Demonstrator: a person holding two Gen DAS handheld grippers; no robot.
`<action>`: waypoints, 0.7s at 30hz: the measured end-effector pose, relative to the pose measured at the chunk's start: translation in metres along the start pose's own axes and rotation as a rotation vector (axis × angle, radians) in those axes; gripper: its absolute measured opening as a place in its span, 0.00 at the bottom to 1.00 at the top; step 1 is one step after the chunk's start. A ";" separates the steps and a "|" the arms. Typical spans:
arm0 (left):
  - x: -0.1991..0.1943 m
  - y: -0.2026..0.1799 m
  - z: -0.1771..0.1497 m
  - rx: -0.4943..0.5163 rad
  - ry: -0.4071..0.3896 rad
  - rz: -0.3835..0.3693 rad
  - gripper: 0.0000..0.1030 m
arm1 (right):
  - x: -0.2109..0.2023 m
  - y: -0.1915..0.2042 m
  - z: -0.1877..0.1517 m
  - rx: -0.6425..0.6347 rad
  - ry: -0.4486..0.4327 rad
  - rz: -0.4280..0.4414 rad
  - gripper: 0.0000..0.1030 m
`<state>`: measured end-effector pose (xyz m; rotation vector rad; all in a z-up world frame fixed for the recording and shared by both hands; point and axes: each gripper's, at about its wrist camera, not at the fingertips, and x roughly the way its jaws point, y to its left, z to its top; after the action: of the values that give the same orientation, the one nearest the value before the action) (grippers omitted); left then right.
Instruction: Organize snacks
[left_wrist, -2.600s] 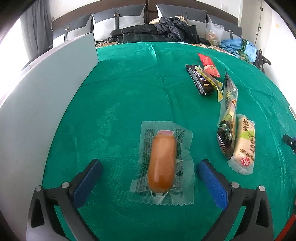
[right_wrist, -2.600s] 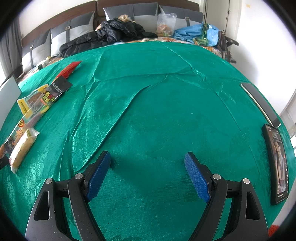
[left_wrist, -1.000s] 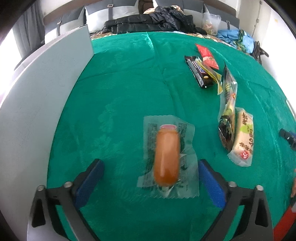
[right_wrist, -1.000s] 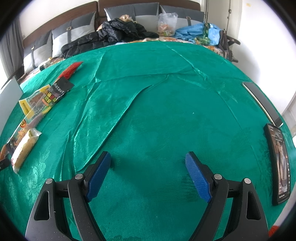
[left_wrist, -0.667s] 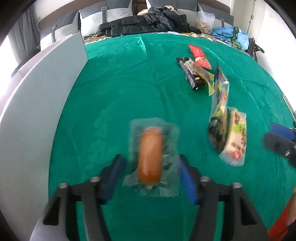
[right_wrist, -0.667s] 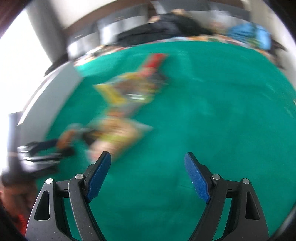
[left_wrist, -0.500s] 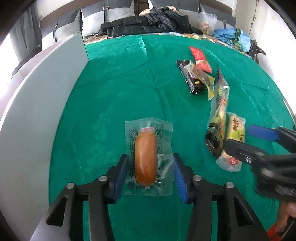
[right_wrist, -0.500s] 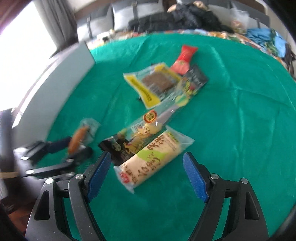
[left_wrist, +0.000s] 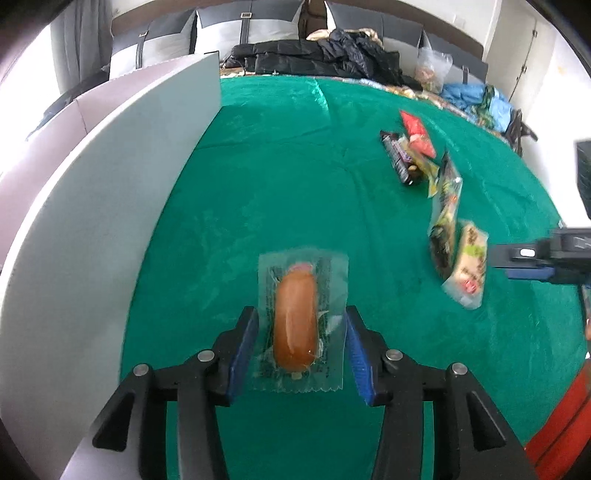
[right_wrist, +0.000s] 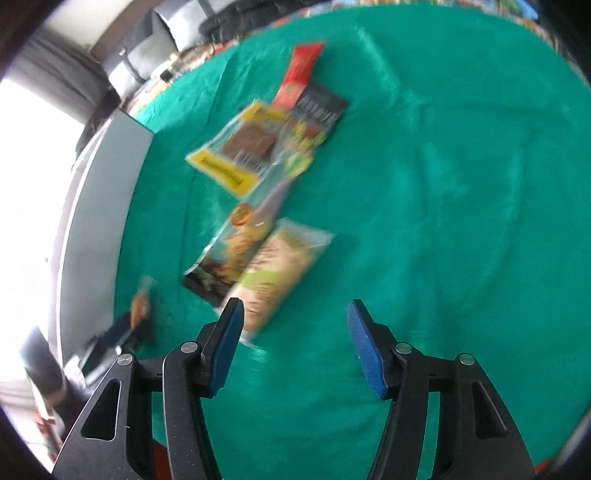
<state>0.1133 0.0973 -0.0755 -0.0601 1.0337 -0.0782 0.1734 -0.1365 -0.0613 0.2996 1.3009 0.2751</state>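
Note:
My left gripper (left_wrist: 297, 345) is shut on a clear-wrapped sausage bun (left_wrist: 296, 324) on the green cloth; its blue pads press the wrapper's two sides. My right gripper (right_wrist: 293, 339) is open and empty above the cloth, its left pad next to a pale cake pack (right_wrist: 275, 271). That pack (left_wrist: 467, 271) and a dark snack pack (left_wrist: 443, 218) lie side by side. Further off lie a yellow pack (right_wrist: 240, 153), a black bar (right_wrist: 319, 110) and a red stick pack (right_wrist: 301, 74). The right gripper's fingers (left_wrist: 524, 258) enter the left wrist view from the right.
A long grey box wall (left_wrist: 92, 192) runs along the cloth's left side; it also shows in the right wrist view (right_wrist: 96, 206). Sofa cushions and dark jackets (left_wrist: 325, 55) lie beyond the far edge. The right wrist view is motion-blurred.
My left gripper has closed from wide open onto the bun's wrapper. My right gripper has swung left from bare cloth to the snack pile, close to the pale cake pack, its jaws somewhat narrower.

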 end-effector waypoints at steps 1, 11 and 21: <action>-0.001 0.001 -0.001 0.009 0.002 0.003 0.46 | 0.012 0.006 0.003 0.005 0.018 -0.025 0.61; 0.012 -0.007 -0.006 0.067 0.032 0.063 0.61 | 0.029 0.046 0.006 -0.141 -0.020 -0.175 0.33; -0.010 0.020 0.005 -0.140 -0.027 -0.198 0.27 | -0.038 -0.029 -0.010 0.032 -0.095 0.123 0.32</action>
<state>0.1132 0.1184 -0.0666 -0.2901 1.0028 -0.1844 0.1551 -0.1771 -0.0401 0.4162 1.1958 0.3403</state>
